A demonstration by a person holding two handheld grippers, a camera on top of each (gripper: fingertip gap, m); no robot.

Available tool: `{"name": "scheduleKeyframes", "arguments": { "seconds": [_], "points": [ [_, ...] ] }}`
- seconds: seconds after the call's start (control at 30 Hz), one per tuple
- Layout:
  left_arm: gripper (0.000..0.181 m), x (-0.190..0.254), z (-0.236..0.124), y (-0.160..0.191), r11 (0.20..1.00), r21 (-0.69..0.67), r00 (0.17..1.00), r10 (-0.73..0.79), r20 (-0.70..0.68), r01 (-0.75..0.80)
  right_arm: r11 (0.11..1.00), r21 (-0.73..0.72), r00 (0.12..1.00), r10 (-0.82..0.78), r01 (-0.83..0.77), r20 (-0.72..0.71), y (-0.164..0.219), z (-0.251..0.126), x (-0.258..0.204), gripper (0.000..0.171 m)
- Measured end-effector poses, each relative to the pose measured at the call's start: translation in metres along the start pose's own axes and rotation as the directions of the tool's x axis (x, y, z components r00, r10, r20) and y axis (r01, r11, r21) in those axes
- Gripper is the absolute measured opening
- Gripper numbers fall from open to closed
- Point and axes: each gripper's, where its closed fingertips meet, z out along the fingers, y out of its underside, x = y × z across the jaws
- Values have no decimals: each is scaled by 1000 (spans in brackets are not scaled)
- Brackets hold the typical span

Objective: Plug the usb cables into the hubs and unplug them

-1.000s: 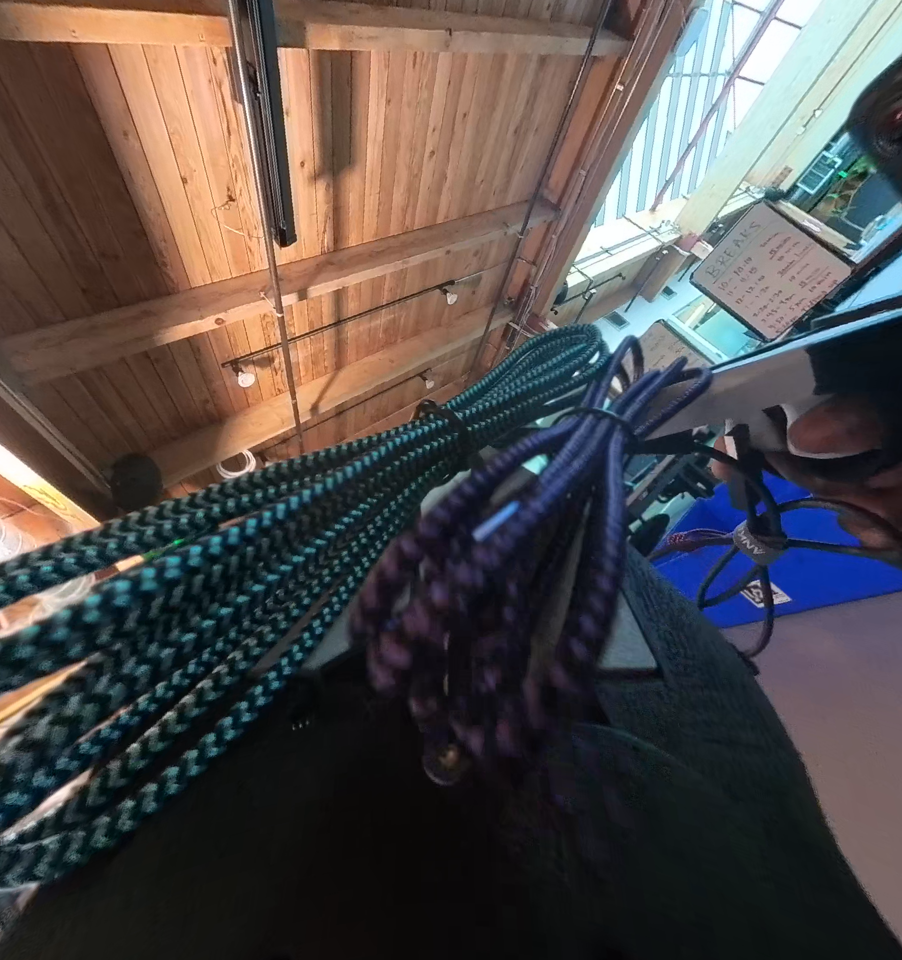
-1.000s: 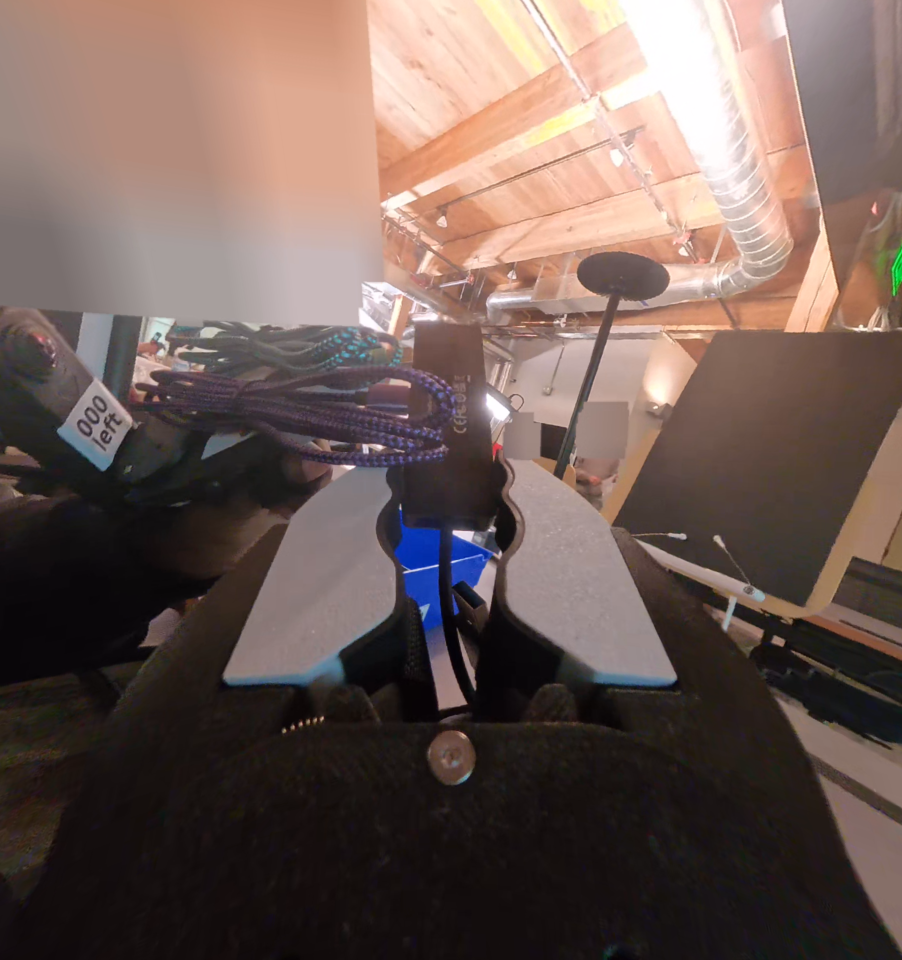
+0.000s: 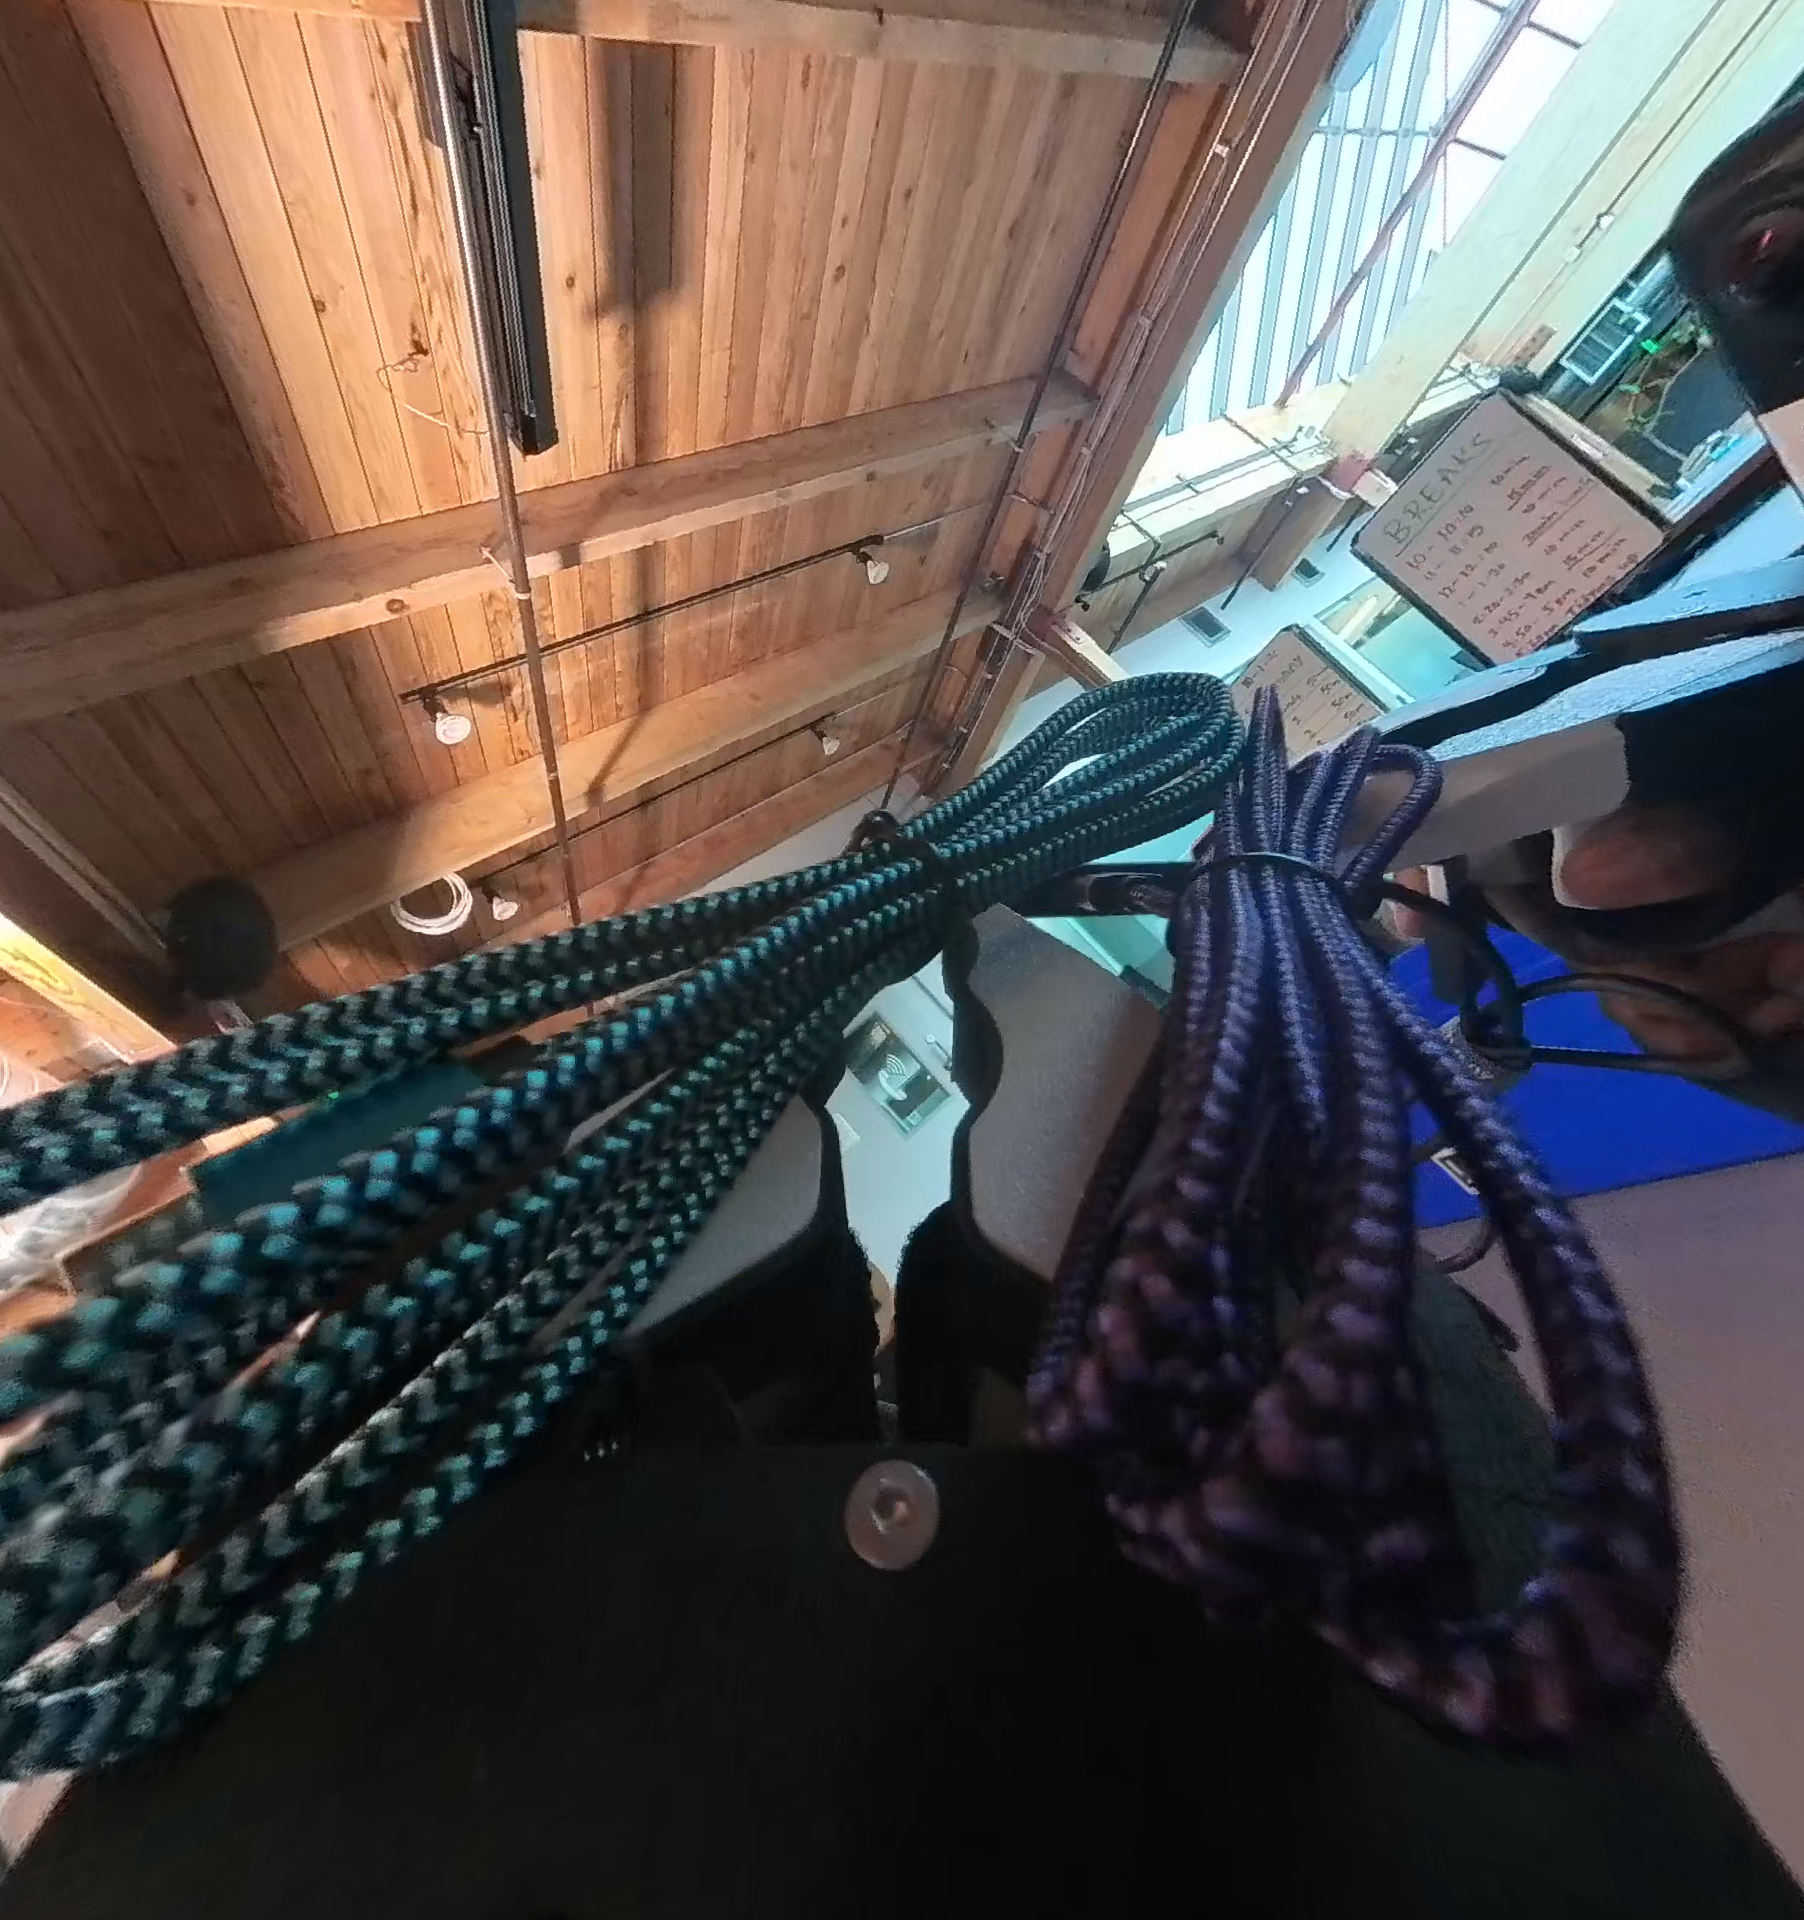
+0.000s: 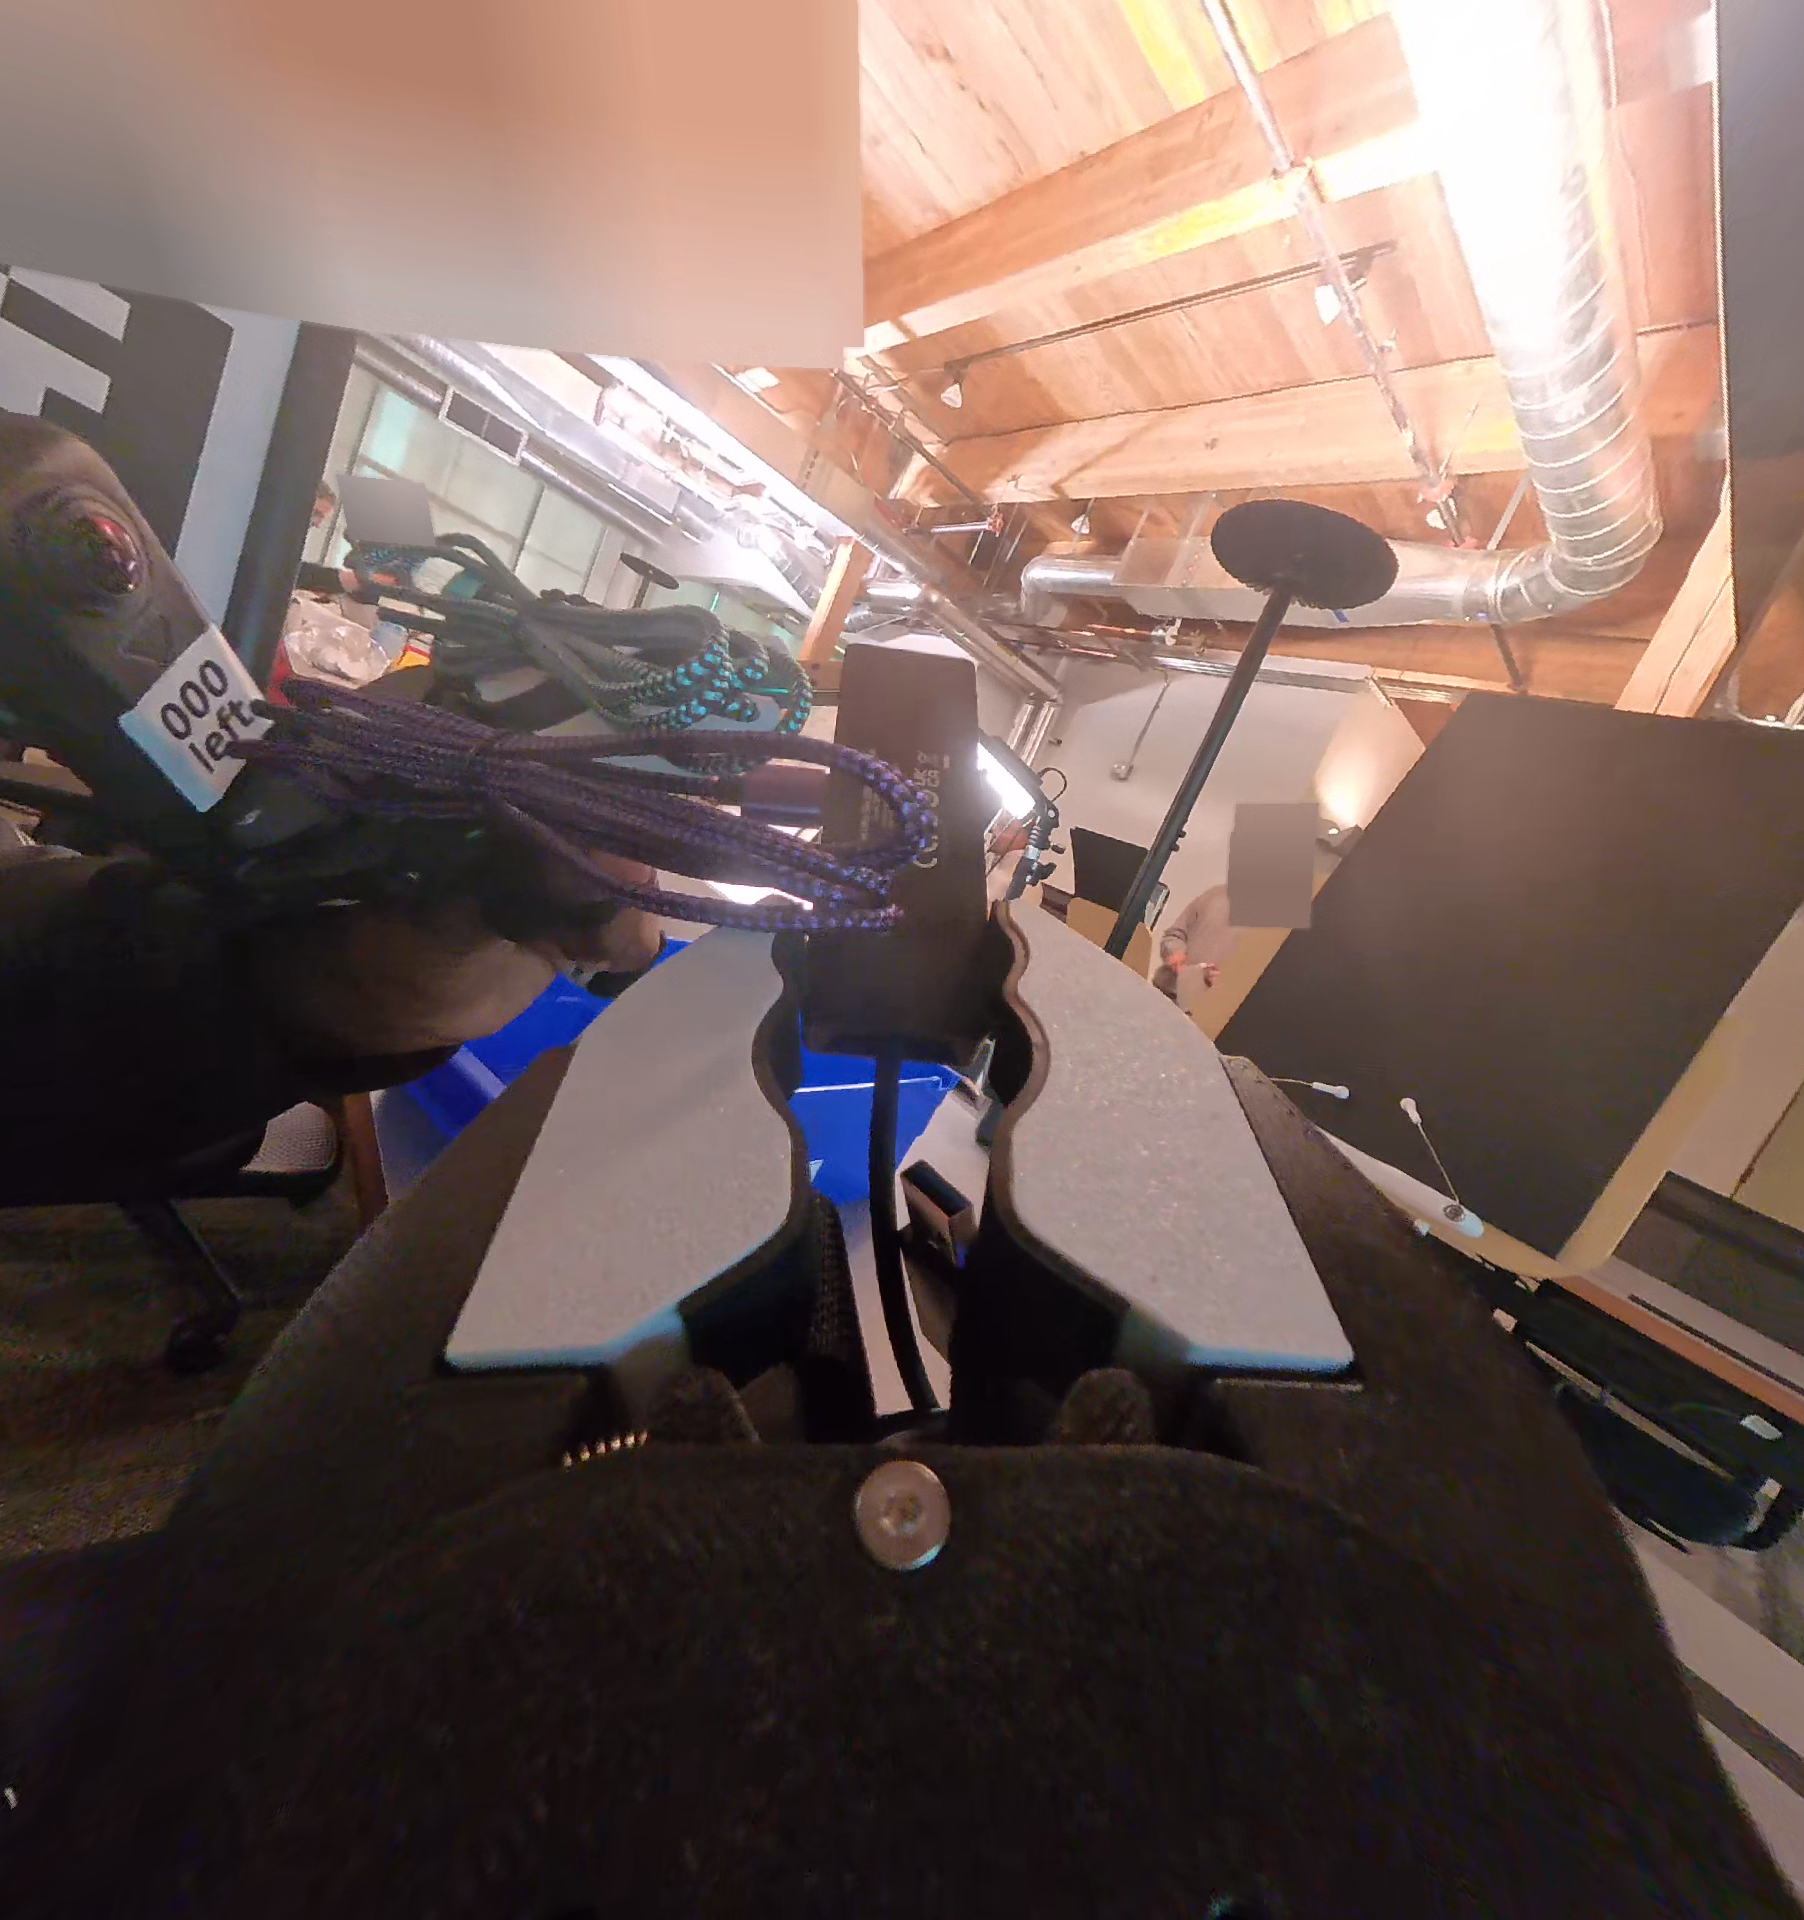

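The usb hub (image 4: pixel 903 831), a flat black block, stands upright between the fingertips of the right gripper (image 4: pixel 893 966), whose grey pads are clamped on its lower end; its own black lead (image 4: pixel 893 1236) drops through the gap between the fingers toward the gripper's body. Just to the left of it, touching its side, hangs the purple braided cable bundle (image 4: pixel 617 821), tied with a black band and draped across the left gripper (image 3: pixel 903 1132). In the left wrist view that bundle lies over the right-hand finger and the teal braided cable bundle (image 3: pixel 524 1091) over the left-hand one. The jaws there stand nearly together with only a narrow slit between them and nothing seen in it, so whether they pinch a plug I cannot tell. No plug can be made out seated in the hub; judging by that, plugging in is not yet done and unplugging is all ahead. The loose loops crowd the hub's near side and may hide its ports. Farther off, beyond both grippers, are a blue bin (image 4: pixel 867 1112), a black panel (image 4: pixel 1563 1049) to the right, and the wooden ceiling (image 3: pixel 773 312) overhead.
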Motion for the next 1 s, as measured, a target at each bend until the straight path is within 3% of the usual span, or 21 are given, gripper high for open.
{"name": "scheduleKeyframes", "arguments": {
  "seconds": [0.17,0.3,0.6,0.73,0.93,0.97,1.0],
  "points": [
    [122,1,0,0,1000,-5,1000,3,-1,-3,1000,25,1000,-3,3,4,-3,-2,1,32],
    [139,1,1,1,999,-3,999,-40,-13,40,1000,22,1000,-21,21,9,-2,-2,-1,32],
    [132,1,3,5,996,-27,996,-82,-31,81,991,14,991,-133,133,-4,-5,-3,-4,33],
    [137,-1,-1,-6,997,53,998,-48,-28,49,989,41,990,-141,140,20,-10,-3,-8,34],
    [121,4,-8,-34,980,188,994,82,-70,-67,977,178,972,-150,117,182,-31,-10,-33,38],
    [92,8,-9,-37,976,199,991,103,-81,-85,977,195,968,-133,92,211,-34,-11,-36,39],
    [116,13,-9,-38,974,205,989,116,-93,-95,977,205,962,-114,62,249,-37,-12,-40,40]
  ]
}}
